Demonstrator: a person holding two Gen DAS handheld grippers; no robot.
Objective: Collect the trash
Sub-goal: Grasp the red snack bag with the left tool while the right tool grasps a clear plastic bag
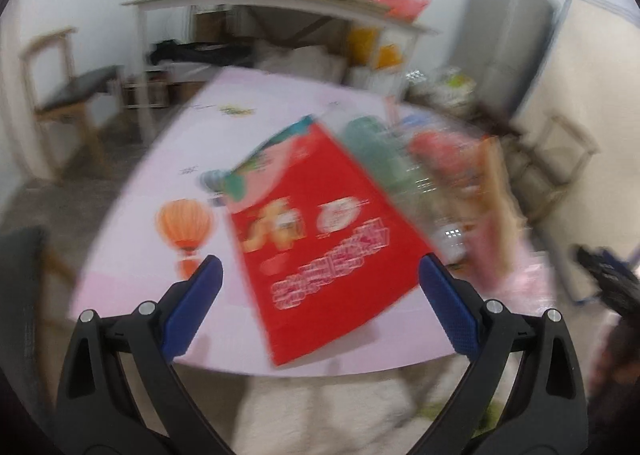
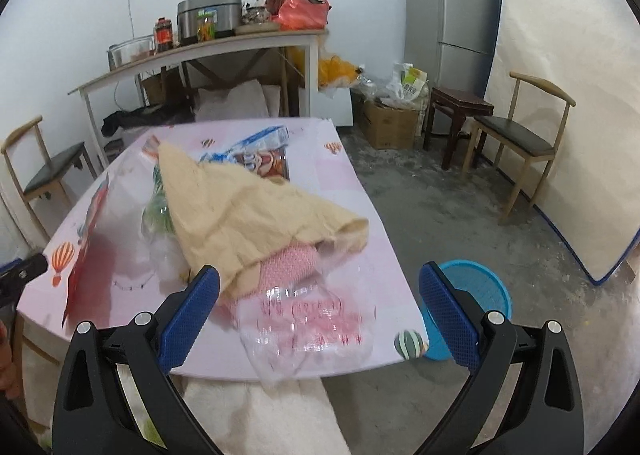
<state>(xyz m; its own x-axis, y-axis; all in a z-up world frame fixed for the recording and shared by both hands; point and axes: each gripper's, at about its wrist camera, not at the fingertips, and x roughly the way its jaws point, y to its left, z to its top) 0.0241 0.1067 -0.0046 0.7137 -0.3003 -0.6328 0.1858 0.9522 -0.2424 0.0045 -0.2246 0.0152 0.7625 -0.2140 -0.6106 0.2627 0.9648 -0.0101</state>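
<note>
Trash lies on a pink table [image 2: 352,191] printed with balloons. A flat red snack bag [image 1: 320,243] sits directly ahead of my left gripper [image 1: 320,279], which is open and empty; this view is blurred. In the right wrist view a tan paper bag [image 2: 248,211] covers a pink wrapper [image 2: 288,267], and a clear plastic wrapper with red print [image 2: 308,327] hangs over the near table edge. A blue and white packet [image 2: 260,147] lies further back. My right gripper [image 2: 320,295] is open just above the clear wrapper. A blue bin [image 2: 476,291] stands on the floor right of the table.
A long side table [image 2: 200,51] with a cooker, jars and a red bag stands by the back wall. A fridge [image 2: 452,11], a mattress [image 2: 568,95], a dark stool [image 2: 460,107], wooden chairs [image 2: 524,135] and a cardboard box [image 2: 388,119] fill the right side.
</note>
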